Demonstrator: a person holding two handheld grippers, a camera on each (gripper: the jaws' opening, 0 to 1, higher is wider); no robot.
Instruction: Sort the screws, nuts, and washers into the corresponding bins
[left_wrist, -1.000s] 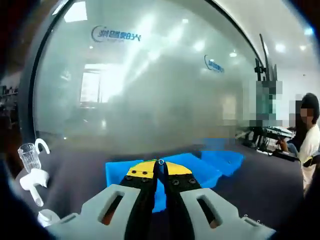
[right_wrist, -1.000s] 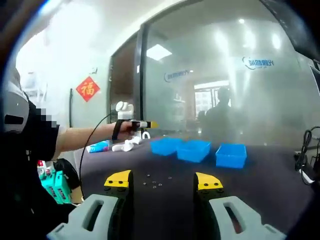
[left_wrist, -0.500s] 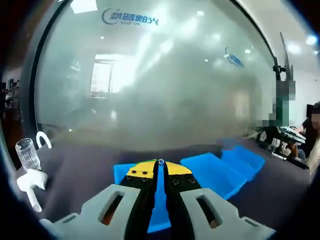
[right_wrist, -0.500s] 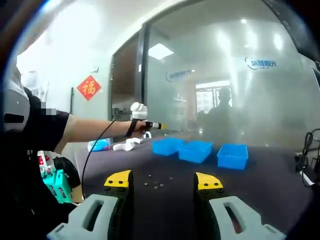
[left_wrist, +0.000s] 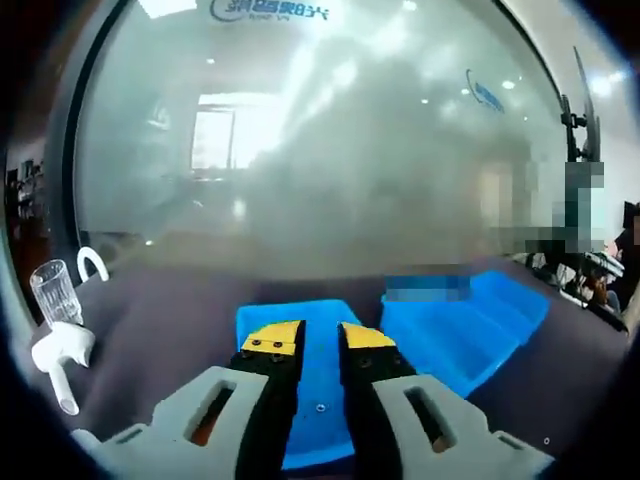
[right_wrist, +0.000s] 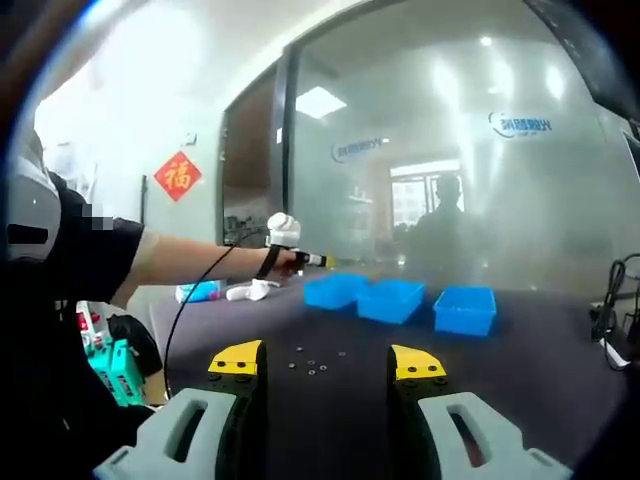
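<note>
Dark tabletop (right_wrist: 520, 370) — left tongs (left_wrist: 320, 342) parted above blue bin (left_wrist: 318, 400).

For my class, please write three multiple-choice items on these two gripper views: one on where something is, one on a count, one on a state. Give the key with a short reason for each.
1. Where is the left gripper?
A. Over a blue bin
B. Beside the glass cup
C. Over the loose hardware

2. How many blue bins stand in a row in the right gripper view?
A. Two
B. Three
C. Five

3. How do the jaws of the right gripper stand?
A. Shut on a nut
B. Shut on nothing
C. Wide open

Key: A, the left gripper's jaws rise over the nearest bin, where a small part lies. B, three bins stand side by side on the dark table. C, a broad gap parts the jaws, with the loose hardware on the table seen between them.
</note>
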